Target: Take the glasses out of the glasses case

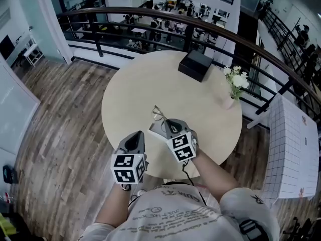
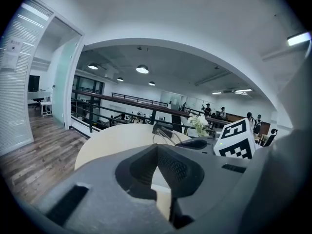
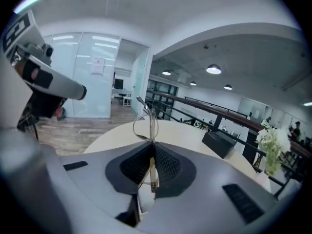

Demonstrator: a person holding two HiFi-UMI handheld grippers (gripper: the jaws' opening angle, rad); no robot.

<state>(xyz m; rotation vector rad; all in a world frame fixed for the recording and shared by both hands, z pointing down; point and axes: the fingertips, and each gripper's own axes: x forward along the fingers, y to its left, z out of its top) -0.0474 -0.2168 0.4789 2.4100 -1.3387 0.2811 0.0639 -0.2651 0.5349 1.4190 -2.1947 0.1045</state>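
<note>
Glasses [image 3: 145, 123] lifted above the near part of the table [image 1: 130, 89], pinched in the right gripper [image 3: 152, 147].

The jaws are clamped on a thin part of the wire frame, with the lenses standing above the tips, probably so the glass stays untouched. The left gripper [image 2: 156, 147] hangs just to the left, jaws pressed together on nothing, apparently on standby. A black box [image 1: 195, 64], possibly the case, sits at the far edge, well apart. A vase of flowers [image 1: 235, 79] is far right. Nothing blocks the set-down space.
</note>
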